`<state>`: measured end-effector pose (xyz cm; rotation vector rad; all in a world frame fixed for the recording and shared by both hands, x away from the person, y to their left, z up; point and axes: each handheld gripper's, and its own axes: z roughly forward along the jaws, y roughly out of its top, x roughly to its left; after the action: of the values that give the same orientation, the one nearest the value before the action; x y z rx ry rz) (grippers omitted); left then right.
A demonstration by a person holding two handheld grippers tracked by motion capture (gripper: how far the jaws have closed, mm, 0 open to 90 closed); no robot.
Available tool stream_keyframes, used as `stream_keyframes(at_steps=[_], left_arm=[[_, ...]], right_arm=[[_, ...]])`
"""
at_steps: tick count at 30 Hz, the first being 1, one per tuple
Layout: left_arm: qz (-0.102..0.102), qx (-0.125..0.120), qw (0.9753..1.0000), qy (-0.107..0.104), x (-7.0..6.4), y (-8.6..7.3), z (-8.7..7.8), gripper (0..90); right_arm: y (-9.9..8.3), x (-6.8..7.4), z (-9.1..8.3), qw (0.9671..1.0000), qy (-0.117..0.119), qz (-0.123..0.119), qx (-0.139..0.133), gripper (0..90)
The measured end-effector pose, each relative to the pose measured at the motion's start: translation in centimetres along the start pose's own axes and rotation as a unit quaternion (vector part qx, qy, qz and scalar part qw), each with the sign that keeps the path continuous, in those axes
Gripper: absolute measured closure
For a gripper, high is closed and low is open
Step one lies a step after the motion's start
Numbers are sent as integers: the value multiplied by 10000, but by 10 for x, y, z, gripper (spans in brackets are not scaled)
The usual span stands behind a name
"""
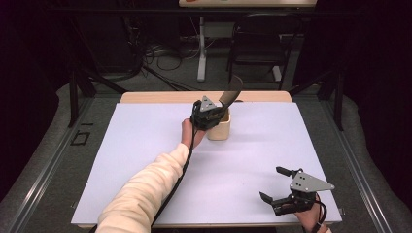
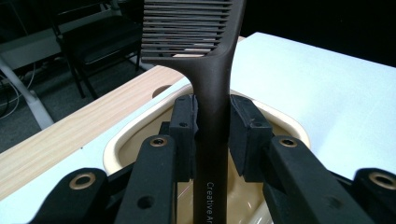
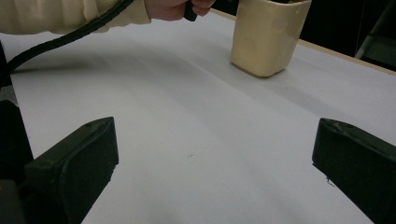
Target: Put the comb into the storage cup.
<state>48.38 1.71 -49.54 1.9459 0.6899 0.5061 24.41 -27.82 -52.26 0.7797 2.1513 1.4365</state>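
A dark brown comb (image 1: 232, 92) stands tilted, teeth up, over a cream cup (image 1: 219, 130) at the table's far middle. My left gripper (image 1: 217, 110) is shut on the comb's handle just above the cup. In the left gripper view the two pads squeeze the comb (image 2: 212, 60) from both sides, and its lower end reaches down inside the cup (image 2: 282, 122). My right gripper (image 1: 271, 183) rests open near the front right corner with nothing between its jaws. In the right gripper view it (image 3: 215, 154) faces the cup (image 3: 268, 37) across bare white sheet.
A white sheet (image 1: 145, 145) covers the table, with a wooden strip (image 1: 160, 97) along the far edge. A sleeved forearm (image 1: 141, 189) and black cable (image 3: 56, 39) cross the left middle. A black chair (image 1: 260, 43) and a desk leg (image 1: 201, 53) stand beyond the table.
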Motion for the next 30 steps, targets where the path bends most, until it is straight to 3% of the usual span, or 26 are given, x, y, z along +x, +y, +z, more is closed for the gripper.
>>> stream_keyframes(at_steps=[18,20,24,30], left_arm=[[91,190,9998,-4,-1,0,2,725],[208,220,9995,11,-2,2,1,601],[225,167,9996,43,-1,5,-5,447],[279,256,9993,9,1,12,-14,332]], right_arm=[[0,0,0,10000,9,-5,-6,0],[0,0,0,10000,8,-7,-10,0],[0,0,0,10000,10,8,-6,0],[0,0,0,10000,8,10,-4,0]])
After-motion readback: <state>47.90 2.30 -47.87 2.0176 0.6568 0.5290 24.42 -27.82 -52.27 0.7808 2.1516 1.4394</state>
